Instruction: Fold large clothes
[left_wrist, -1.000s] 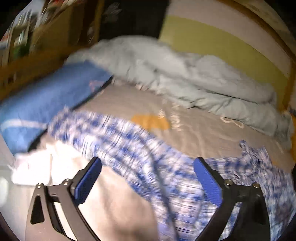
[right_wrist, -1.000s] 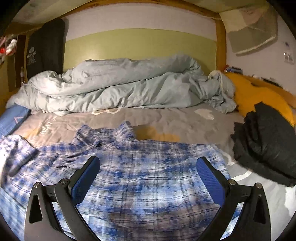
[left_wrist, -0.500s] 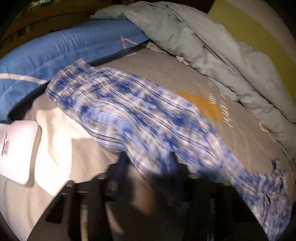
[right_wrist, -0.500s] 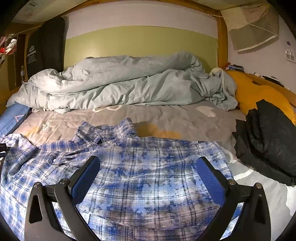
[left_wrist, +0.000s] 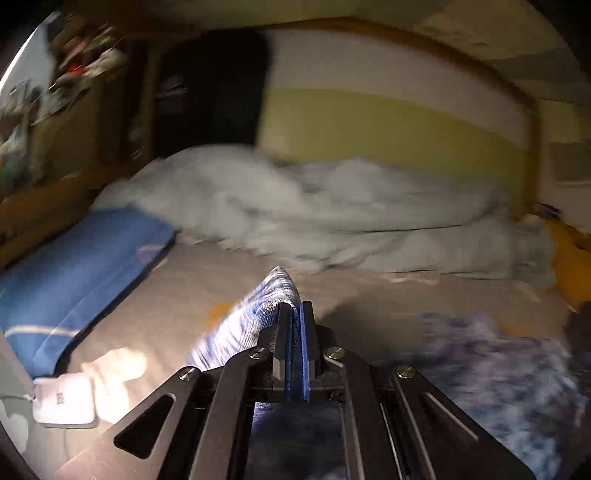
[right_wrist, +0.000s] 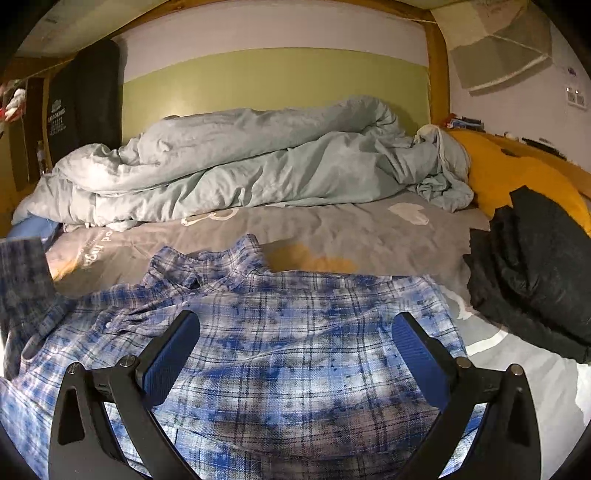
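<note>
The left wrist view is motion-blurred: the duvet (left_wrist: 332, 206) and shelf clutter (left_wrist: 74, 62) smear. The plaid shirt (right_wrist: 295, 350) runs off the right view's bottom edge, its sleeve (right_wrist: 22, 288) cut off at left.

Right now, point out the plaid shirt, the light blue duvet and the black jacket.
plaid shirt (right_wrist: 295, 350), right wrist view, its spread back panel.
light blue duvet (right_wrist: 258, 166), right wrist view, middle of the heap.
black jacket (right_wrist: 535, 273), right wrist view, its top fold.
</note>
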